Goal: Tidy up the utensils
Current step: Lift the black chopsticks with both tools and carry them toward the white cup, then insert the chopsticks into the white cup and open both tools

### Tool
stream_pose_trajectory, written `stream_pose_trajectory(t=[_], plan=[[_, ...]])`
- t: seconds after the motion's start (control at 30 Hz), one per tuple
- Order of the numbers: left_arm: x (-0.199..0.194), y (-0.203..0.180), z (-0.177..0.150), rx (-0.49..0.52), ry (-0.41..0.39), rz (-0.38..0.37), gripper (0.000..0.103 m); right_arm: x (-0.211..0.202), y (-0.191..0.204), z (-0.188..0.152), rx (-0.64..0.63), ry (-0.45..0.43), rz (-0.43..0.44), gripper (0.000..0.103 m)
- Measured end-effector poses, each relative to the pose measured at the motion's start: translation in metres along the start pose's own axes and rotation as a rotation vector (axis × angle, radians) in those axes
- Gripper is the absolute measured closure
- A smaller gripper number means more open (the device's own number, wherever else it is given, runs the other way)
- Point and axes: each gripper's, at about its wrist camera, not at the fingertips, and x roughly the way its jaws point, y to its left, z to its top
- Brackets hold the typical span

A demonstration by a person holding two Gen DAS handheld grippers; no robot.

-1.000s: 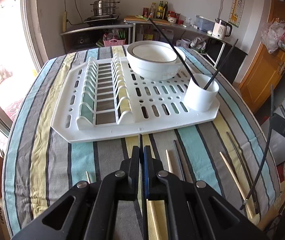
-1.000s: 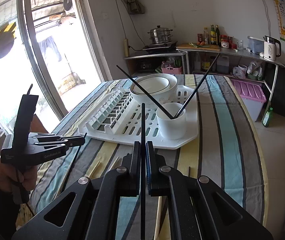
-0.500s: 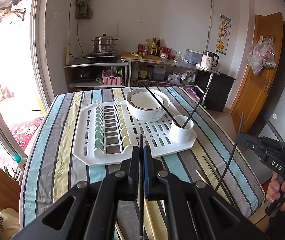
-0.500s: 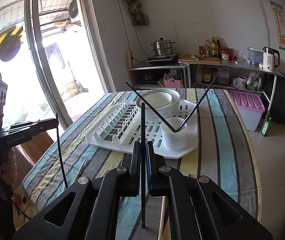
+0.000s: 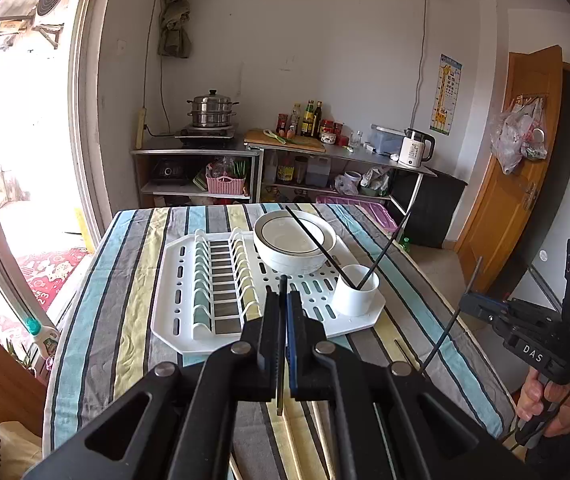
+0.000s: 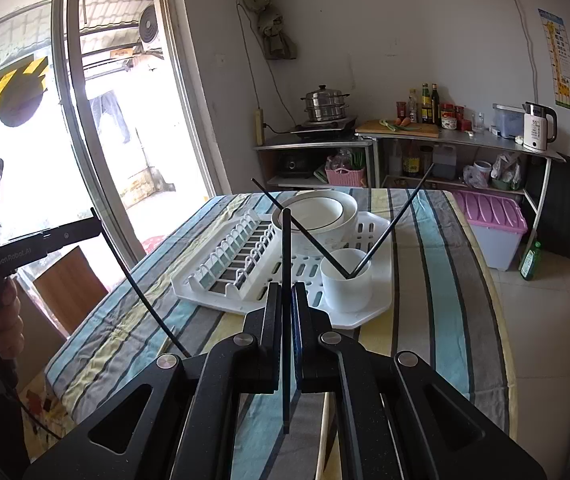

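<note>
My left gripper [image 5: 283, 292] is shut on a black chopstick [image 5: 281, 380] that stands nearly upright between its pads, held above the near end of the striped table. The right gripper [image 6: 287, 286] is likewise shut on a black chopstick [image 6: 285, 320]. Each shows in the other's view: the right gripper [image 5: 465, 304] with its slanted stick at the right, the left gripper [image 6: 95, 226] with its stick [image 6: 141, 292] at the left. Ahead, a white cup [image 5: 355, 290] on the white drying rack [image 5: 189, 320] holds two black chopsticks that lean apart.
A white bowl [image 5: 293, 244] sits on the rack behind the cup. Loose wooden chopsticks [image 5: 403, 350] lie on the striped cloth near the front edge. A person's hand [image 5: 545, 396] holds the right grip. Shelves with pots and bottles stand behind the table.
Both grippers have risen with their chopsticks, the left much more. The left view has pulled up and back from the tabletop, so the rack and cup look smaller and farther off.
</note>
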Motion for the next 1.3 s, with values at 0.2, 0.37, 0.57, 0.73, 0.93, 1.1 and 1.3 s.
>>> stream_pose_trajectory(t=[0.2, 0.37, 0.57, 0.73, 0.93, 1.1, 1.3], plan=[[0.005, -0.011, 0.015, 0.006, -0.010, -0.023, 0.100, -0.004, -0.001, 0.016, -0.015, -0.024, -0.017, 0.099], [0.017, -0.025, 0.033, 0.016, -0.009, -0.048, 0.100, -0.004, -0.007, 0.033, -0.015, -0.045, -0.027, 0.099], [0.034, -0.044, 0.061, 0.026, -0.002, -0.076, 0.100, -0.002, -0.019, 0.055, -0.003, -0.072, -0.037, 0.099], [0.049, -0.059, 0.084, 0.039, -0.005, -0.089, 0.100, 0.000, -0.028, 0.077, 0.005, -0.102, -0.048, 0.099], [0.063, -0.070, 0.109, 0.041, -0.015, -0.108, 0.100, 0.006, -0.037, 0.099, 0.012, -0.134, -0.049, 0.099], [0.075, -0.078, 0.126, 0.042, -0.025, -0.128, 0.100, 0.016, -0.043, 0.113, 0.015, -0.145, -0.054, 0.099], [0.095, -0.078, 0.137, 0.028, -0.025, -0.142, 0.100, 0.033, -0.055, 0.120, 0.034, -0.145, -0.058, 0.099]])
